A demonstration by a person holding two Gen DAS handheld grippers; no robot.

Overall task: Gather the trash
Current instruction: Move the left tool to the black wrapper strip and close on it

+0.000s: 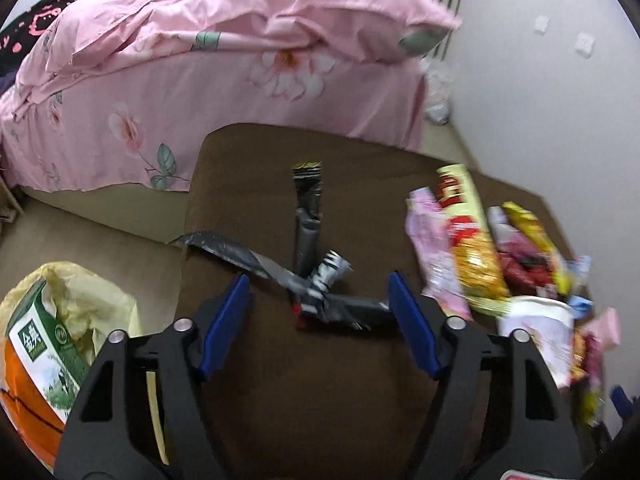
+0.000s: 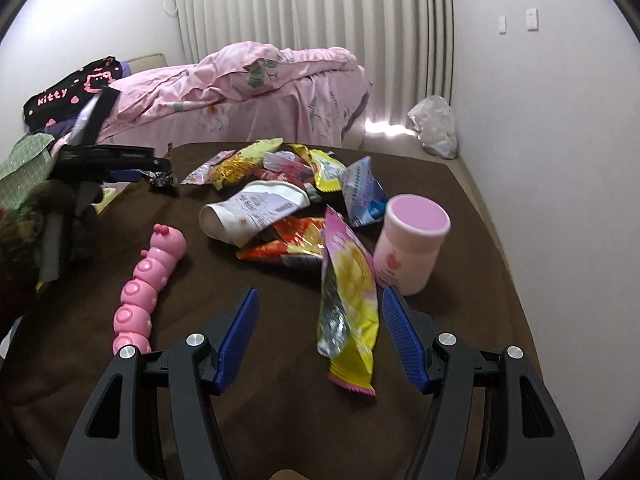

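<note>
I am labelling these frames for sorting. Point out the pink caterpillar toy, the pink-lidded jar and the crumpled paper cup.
pink caterpillar toy (image 2: 141,284), right wrist view, middle body segment.
pink-lidded jar (image 2: 416,218), right wrist view, lid top.
crumpled paper cup (image 2: 256,210), right wrist view, printed side.

The far wrappers (image 1: 476,248) on the right in the left wrist view are smeared by motion, their print unreadable. A paper cup (image 1: 538,332) near them is blurred, its lower part behind the gripper frame. The yellow trash bag (image 1: 60,320) at near left is cut by the picture's edge. In the right wrist view the left gripper (image 2: 160,172) is blurred at far left, its fingertips indistinct, and the pink caterpillar toy (image 2: 144,276) has its tail hidden behind the near frame.
</note>
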